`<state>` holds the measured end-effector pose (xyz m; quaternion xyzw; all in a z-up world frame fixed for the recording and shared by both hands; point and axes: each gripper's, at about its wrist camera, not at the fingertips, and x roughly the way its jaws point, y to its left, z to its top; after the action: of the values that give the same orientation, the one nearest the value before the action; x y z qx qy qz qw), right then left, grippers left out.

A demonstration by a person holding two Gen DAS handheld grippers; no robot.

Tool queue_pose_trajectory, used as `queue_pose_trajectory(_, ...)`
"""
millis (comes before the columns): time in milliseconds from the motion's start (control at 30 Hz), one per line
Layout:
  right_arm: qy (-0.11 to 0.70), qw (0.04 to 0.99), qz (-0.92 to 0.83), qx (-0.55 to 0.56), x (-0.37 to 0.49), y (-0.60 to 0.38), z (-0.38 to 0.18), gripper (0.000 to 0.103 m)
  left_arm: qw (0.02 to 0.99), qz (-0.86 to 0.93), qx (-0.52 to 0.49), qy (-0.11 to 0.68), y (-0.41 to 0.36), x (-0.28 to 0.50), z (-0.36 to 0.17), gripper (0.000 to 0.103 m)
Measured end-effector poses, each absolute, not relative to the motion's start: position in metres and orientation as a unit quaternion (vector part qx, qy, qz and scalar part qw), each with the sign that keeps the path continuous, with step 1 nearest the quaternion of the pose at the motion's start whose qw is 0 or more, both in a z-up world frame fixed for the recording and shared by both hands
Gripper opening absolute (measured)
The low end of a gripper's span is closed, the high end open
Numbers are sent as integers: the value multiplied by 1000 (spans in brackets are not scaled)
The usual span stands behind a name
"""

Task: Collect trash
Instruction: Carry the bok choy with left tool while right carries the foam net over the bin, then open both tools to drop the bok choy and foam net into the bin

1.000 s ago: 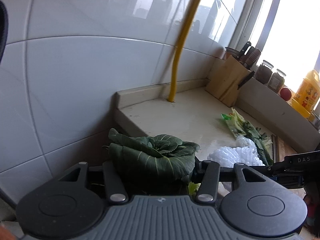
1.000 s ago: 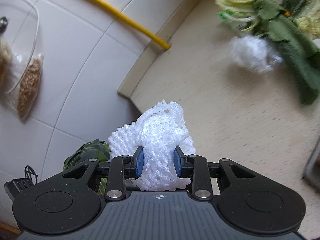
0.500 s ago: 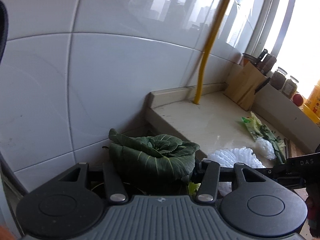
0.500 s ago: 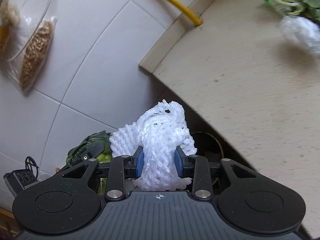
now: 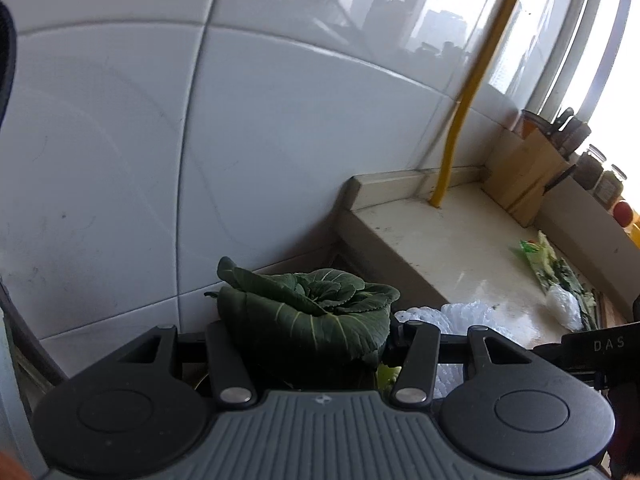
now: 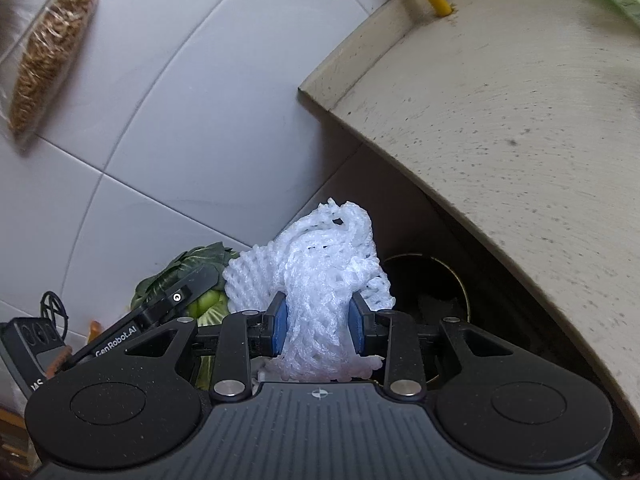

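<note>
White foam netting (image 6: 320,280) sits clamped between the blue pads (image 6: 280,328) of your right gripper (image 6: 319,330), held past the left edge of the tabletop (image 6: 520,120) with a dark round bin (image 6: 436,280) below it. Your left gripper (image 5: 308,344) has its jaws closed on a dark green leafy vegetable (image 5: 304,312), also off that edge and near the white tiled wall (image 5: 240,140). More greens (image 5: 560,272) and a second foam net (image 5: 564,308) lie toward the tabletop's far right side; a yellow pipe (image 5: 460,128) rises at its back edge.

Left gripper (image 5: 308,344) fingers hid behind greens (image 5: 308,312); bin (image 6: 436,312) mostly hid.
</note>
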<state>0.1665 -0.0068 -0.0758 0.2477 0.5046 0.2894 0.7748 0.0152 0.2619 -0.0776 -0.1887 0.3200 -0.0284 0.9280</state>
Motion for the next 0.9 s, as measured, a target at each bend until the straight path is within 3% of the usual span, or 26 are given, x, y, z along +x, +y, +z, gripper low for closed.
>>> queue_pose_trajectory(900, 527, 795, 254, 162, 178, 30, -90, 39, 905, 13, -151, 397, 264, 54, -104, 49)
